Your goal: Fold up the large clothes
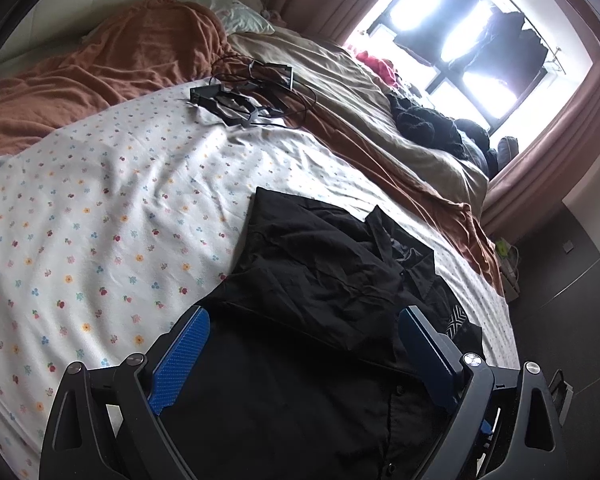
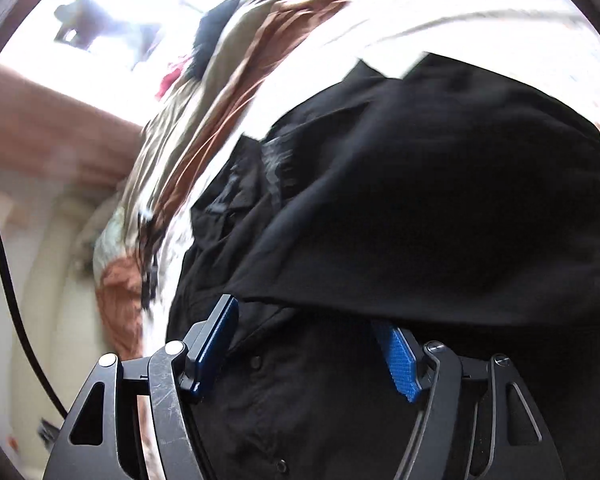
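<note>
1. Black shirt (image 1: 324, 280) is spread, partly folded, on the near part of the bed (image 1: 100, 220).
2. Judged light, limp, wrinkle-prone; hems or folded edges are best pinched.
3. Left gripper (image 1: 304, 320) and right gripper (image 2: 312, 320): jaws apart, nothing clamped.

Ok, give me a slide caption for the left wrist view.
Open left gripper above a crumpled black button-up shirt on a floral white bedsheet.
</note>
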The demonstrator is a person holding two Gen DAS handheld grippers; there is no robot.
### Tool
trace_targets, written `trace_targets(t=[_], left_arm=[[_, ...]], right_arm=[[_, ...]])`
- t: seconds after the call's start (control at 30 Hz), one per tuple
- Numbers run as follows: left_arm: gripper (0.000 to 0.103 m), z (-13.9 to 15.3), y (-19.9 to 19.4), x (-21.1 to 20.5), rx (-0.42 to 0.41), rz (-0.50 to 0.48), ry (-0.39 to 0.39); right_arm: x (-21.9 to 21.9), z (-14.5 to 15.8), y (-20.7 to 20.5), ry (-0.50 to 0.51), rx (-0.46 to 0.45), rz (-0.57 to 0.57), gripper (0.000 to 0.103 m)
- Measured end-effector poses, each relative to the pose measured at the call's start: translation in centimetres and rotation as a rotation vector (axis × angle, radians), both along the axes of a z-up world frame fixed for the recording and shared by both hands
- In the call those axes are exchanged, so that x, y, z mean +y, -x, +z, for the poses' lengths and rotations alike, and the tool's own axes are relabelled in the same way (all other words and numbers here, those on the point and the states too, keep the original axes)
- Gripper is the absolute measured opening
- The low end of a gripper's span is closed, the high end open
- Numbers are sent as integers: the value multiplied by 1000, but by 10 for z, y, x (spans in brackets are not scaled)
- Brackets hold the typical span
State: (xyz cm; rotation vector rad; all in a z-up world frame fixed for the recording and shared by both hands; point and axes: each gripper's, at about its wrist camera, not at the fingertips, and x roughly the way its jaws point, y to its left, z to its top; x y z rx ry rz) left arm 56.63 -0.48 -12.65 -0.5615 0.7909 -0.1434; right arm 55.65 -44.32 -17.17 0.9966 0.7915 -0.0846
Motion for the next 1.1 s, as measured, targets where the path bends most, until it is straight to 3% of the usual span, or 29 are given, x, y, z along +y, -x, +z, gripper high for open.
trace_targets(t=[0.17, 0.4, 0.43, 0.47, 0.5, 0.53, 0.63, 0.83, 1.1], left_arm=[[96, 3, 2, -1, -5, -2, -3], [96, 3, 2, -2, -6, -1, -2], [96, 4, 2, -1, -7, 1, -2], [96, 5, 3, 0, -9, 3, -3], [96, 6, 3, 1, -10, 4, -3], [96, 6, 4, 2, -10, 6, -4], [96, 7, 4, 7, -7, 14, 2], [96, 8, 4, 24, -7, 41, 31], [96, 7, 5, 50, 19, 83, 81]], right_arm=[[-25, -11, 22, -99, 23, -130, 69], [-48, -14, 55, -107, 42, -316, 67], [-50, -13, 59, -99, 36, -336, 57], [-50, -10, 61, -85, 27, -352, 35], [-49, -7, 61, -70, 13, -356, 22], [-49, -2, 60, -48, -14, -351, 11], [-47, 22, 54, 76, -97, -321, 5], [-29, 80, 33, 253, -279, -228, 4], [32, 130, -5, 386, -401, -47, 4]])
